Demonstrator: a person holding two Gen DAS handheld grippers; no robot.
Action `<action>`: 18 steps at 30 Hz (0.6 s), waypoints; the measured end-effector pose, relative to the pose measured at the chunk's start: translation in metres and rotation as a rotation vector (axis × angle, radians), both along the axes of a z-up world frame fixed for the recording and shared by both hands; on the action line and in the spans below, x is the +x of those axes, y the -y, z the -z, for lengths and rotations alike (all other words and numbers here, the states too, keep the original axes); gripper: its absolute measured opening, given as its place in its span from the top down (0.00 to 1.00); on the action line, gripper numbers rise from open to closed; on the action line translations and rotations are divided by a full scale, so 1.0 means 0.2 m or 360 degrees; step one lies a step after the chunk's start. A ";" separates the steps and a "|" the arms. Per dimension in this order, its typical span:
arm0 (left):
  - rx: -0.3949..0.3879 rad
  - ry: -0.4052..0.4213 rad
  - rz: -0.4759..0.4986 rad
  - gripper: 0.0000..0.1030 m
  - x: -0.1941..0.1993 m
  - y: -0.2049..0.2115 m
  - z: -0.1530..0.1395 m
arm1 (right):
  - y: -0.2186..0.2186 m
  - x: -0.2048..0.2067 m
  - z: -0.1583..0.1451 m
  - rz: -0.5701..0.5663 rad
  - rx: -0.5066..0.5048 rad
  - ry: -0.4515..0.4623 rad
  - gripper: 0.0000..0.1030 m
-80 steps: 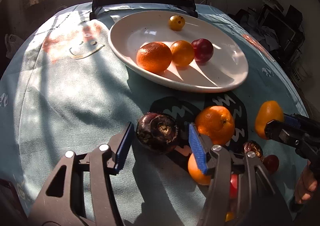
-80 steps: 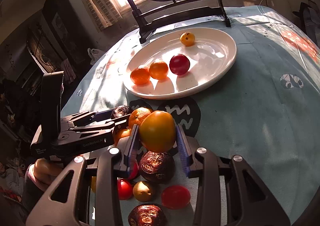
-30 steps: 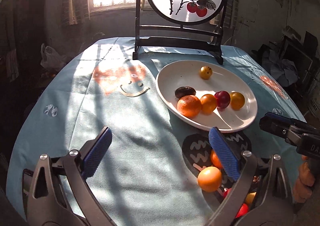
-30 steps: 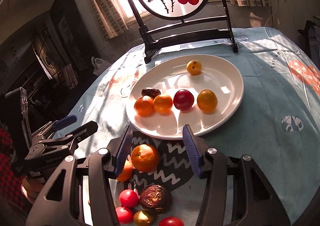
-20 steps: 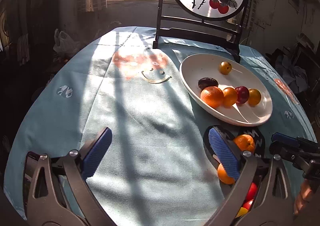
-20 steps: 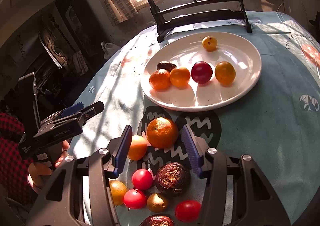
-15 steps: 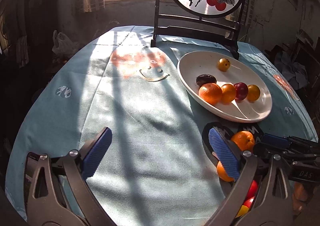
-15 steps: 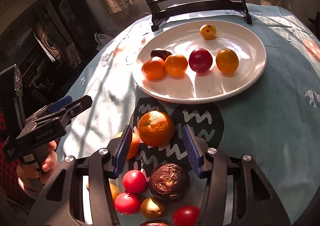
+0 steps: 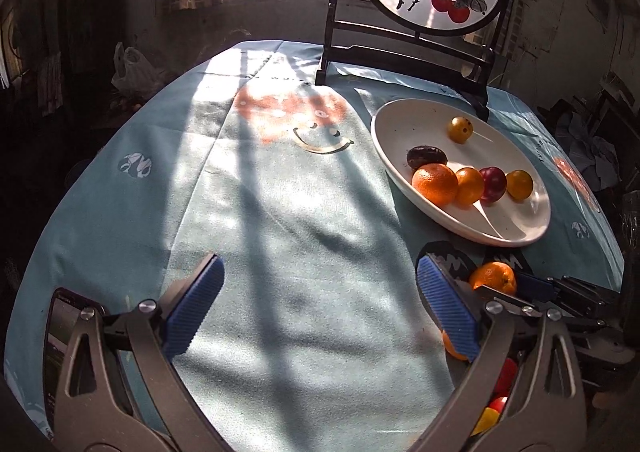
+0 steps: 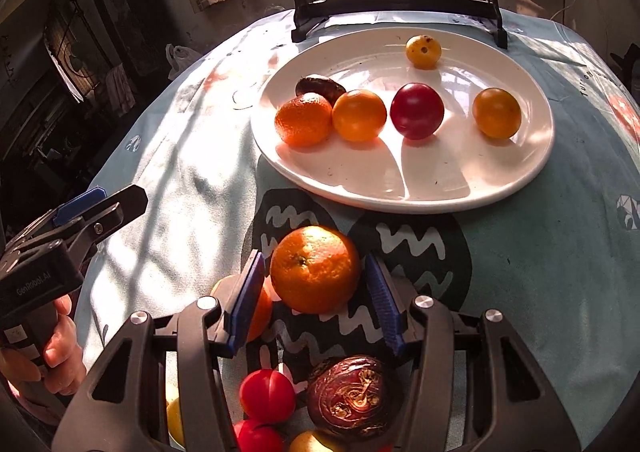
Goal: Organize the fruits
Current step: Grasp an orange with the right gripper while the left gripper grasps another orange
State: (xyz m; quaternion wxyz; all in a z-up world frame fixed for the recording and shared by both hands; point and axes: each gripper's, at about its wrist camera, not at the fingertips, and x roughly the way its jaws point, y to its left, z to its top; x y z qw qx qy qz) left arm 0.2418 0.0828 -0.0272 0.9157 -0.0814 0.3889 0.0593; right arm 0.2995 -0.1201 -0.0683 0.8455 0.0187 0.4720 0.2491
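Orange (image 10: 315,269) now between right hand-held gripper (image 10: 316,300) pads

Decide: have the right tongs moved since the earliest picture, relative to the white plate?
Yes. The right tongs left the white plate and now straddle the orange nearer the camera.

White plate (image 10: 404,192); pale blue bench cloth (image 9: 280,212) with orange smiley print; black patch with white zigzags (image 10: 400,244) beside plate; orange tangerine (image 10: 315,269); blue ribbed pads (image 10: 246,302).
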 end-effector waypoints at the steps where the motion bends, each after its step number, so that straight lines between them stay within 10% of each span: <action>1: -0.0007 0.0000 -0.0001 0.04 0.00 0.00 0.00 | 0.00 0.01 0.01 0.0013 -0.0008 -0.0004 0.50; 18: 0.0035 -0.0032 0.0009 0.04 0.00 0.01 0.03 | 0.03 0.02 0.01 0.0050 0.0064 -0.0084 0.56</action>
